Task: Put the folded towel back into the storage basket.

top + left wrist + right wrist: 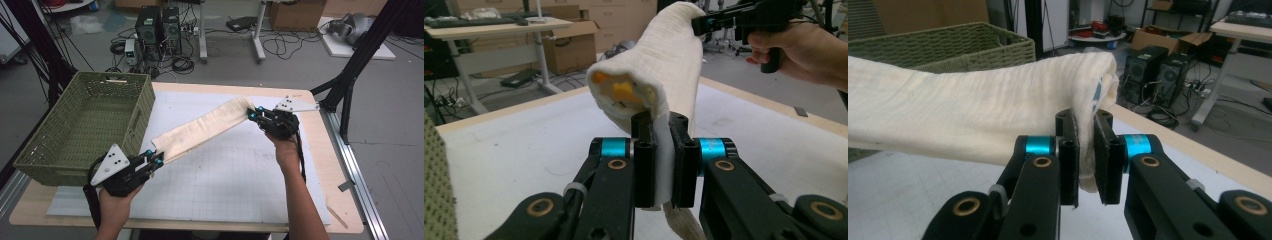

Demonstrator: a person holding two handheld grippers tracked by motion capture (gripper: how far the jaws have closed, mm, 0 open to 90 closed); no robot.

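Above the white mat (225, 175), a folded cream cloth (205, 127) is held stretched in a long band between the two grippers, clear of the surface. Its near end is clamped by the left gripper (158, 161), whose jaws are closed on the fabric just beside the green basket (82, 125); orange patches are seen inside the fold in the left gripper view (624, 92). Its far end is pinched by the right gripper (255, 114), jaws likewise closed on the cloth, near the table's (330, 160) far right corner.
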